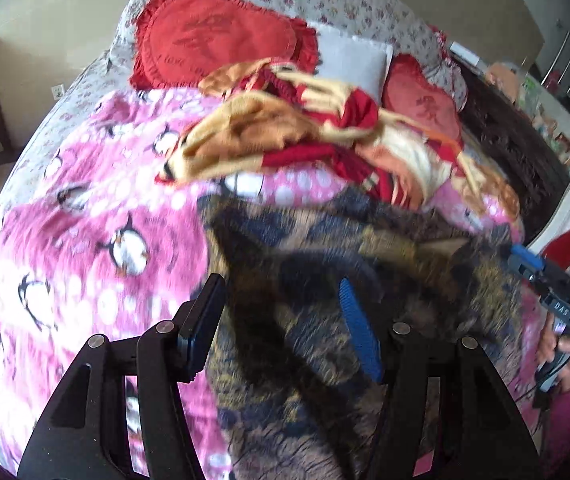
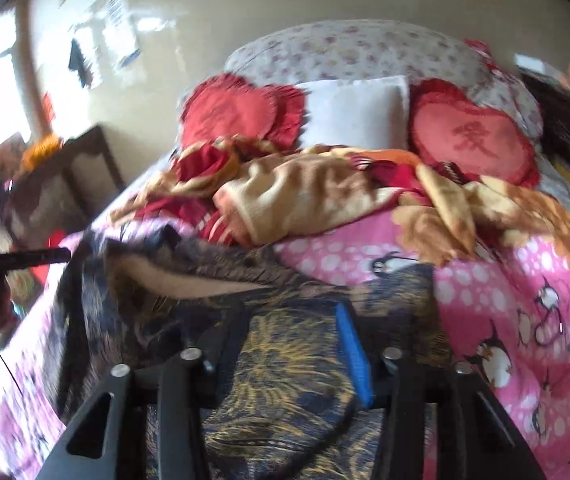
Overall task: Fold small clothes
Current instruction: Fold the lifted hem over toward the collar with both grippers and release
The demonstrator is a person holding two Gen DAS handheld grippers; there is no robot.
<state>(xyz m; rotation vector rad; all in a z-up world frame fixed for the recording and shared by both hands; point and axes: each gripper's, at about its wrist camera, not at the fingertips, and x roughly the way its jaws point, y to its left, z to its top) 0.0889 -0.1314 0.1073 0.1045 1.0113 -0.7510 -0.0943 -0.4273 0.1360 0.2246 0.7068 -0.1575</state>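
On the bed (image 1: 85, 248): dark patterned garment (image 1: 309, 280) lies rumpled for folding.
Left tongs (image 1: 281, 320): open astride it.
Right tongs (image 2: 285, 344): open above it, gripping nothing.

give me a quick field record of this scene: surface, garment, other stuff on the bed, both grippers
surface: bed with pink penguin blanket
garment: dark patterned cloth, navy and gold, spread out, one edge lifted
clutter: red and tan blanket, two red heart cushions, white pillow
left gripper: fingers apart over the cloth, grip unclear
right gripper: fingers apart above the cloth
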